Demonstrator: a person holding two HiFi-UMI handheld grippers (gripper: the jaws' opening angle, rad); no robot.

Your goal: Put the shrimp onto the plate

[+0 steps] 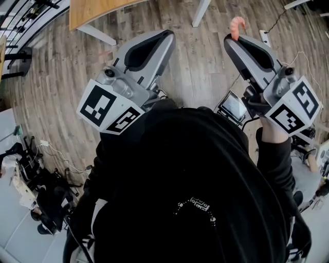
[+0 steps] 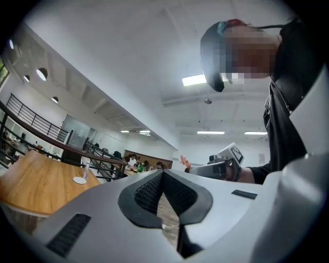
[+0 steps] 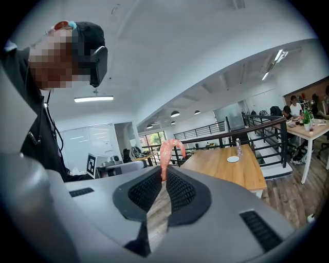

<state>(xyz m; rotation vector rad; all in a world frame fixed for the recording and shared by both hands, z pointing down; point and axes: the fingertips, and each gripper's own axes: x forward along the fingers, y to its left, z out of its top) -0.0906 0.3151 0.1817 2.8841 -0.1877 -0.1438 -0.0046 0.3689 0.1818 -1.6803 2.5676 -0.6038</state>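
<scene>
A pink curled shrimp [image 3: 167, 154] sticks up from the tips of my right gripper [image 3: 164, 177], whose jaws are shut on its lower end. In the head view the shrimp [image 1: 237, 25] shows above the right gripper [image 1: 231, 38], held raised over the wooden floor. My left gripper [image 2: 163, 173] is shut with nothing between its pads; it is held up beside the right one [image 1: 167, 37]. A small white plate [image 3: 233, 159] lies far off on a wooden table [image 3: 226, 172], and it shows in the left gripper view too [image 2: 79, 180].
A small bottle [image 3: 239, 150] stands next to the plate. Black railings [image 3: 257, 134] run behind the table. The table's corner [image 1: 97, 10] and white legs [image 1: 200, 13] lie ahead in the head view. Cables and gear [image 1: 36, 190] clutter the floor at the left.
</scene>
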